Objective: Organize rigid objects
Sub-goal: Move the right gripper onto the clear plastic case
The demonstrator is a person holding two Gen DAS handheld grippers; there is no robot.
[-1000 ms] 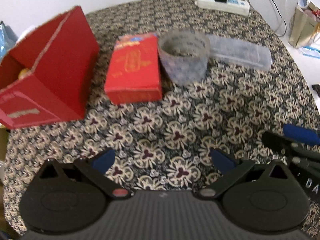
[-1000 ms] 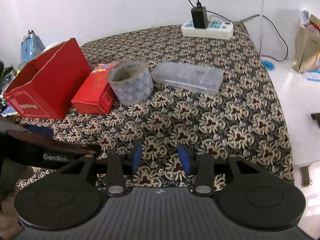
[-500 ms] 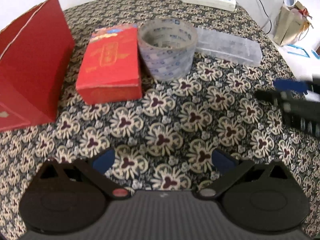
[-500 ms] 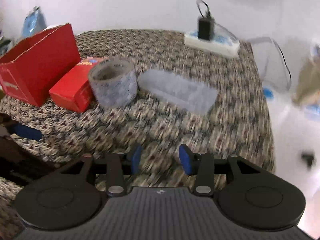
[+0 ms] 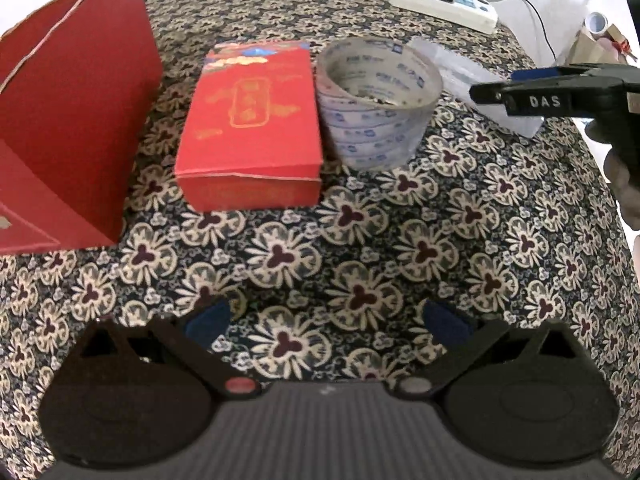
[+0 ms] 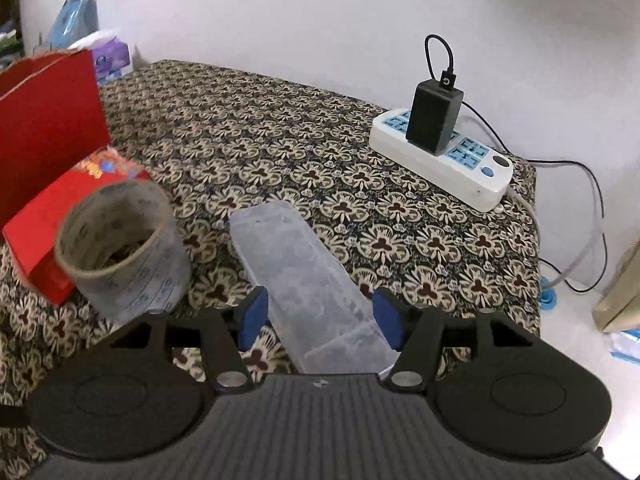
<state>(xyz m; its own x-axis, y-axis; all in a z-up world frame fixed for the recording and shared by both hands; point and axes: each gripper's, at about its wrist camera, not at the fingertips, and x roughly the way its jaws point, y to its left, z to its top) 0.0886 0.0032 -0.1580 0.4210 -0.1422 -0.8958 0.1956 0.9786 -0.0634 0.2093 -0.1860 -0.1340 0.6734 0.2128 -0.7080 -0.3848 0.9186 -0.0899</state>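
Lying flat on the floral-patterned bench cloth (image 6: pixel 280 152), the long clear plastic case (image 6: pixel 308 280) sits right of centre, its near end between the two blue pads of the right hand-held gripper (image 6: pixel 318 316). The jaws have just been opening and now straddle the case; a narrow gap shows at the left pad, while contact at the right pad cannot be told, so the case reads as not gripped. In the left wrist view the same right hand-held gripper (image 5: pixel 496 84) reaches in from the right edge over the case (image 5: pixel 460 68).

Just left of the case stands a roll of clear printed packing tape (image 5: pixel 378 100), upright on its side wall, hollow facing up. Just beside the roll on its left lies a flat red cardboard packet with gold print (image 5: pixel 252 128). Further left stands a large open red cardboard box (image 5: pixel 68 128), close to the packet.

The left hand-held gripper (image 5: pixel 326 322) hovers over bare cloth at the near side, jaws spread wide and empty, well apart from the objects.

At the far right of the bench lies a white power strip (image 6: pixel 440 164) with a black charger (image 6: pixel 434 116) plugged in.
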